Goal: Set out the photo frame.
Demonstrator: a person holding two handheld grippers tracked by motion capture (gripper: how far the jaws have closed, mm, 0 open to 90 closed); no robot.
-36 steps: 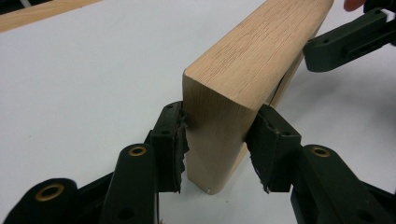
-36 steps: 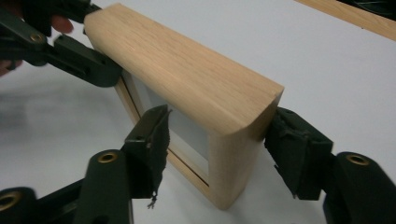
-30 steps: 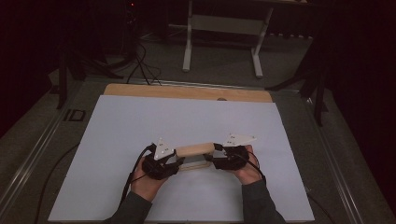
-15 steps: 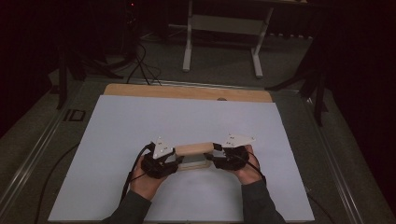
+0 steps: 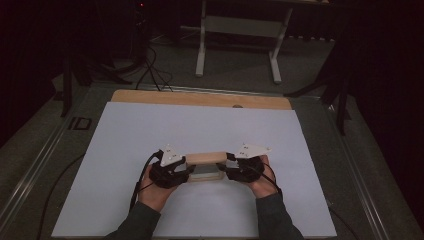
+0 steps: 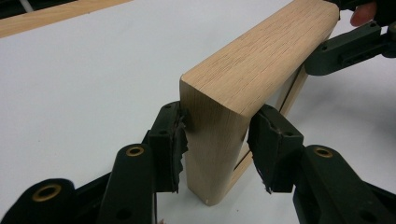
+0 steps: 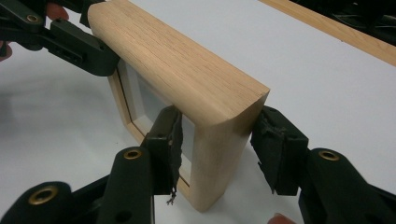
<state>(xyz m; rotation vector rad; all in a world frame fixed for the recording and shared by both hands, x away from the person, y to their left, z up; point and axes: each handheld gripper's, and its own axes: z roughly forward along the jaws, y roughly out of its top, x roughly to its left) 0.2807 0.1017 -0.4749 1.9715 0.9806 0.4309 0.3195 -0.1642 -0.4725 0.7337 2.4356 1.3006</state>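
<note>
Wooden frame (image 5: 206, 165) stands upright on the tabletop (image 5: 125, 135) at lower centre, left gripper (image 6: 215, 154) and right gripper (image 7: 217, 149) each pinching one end; uneven squeeze or lift could probably twist it loose and tip it flat.

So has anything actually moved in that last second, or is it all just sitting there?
Nothing visibly changed. The left tongs and right tongs still grip opposite ends of the wooden frame, standing upright on the white table in the same spot as before.
</note>
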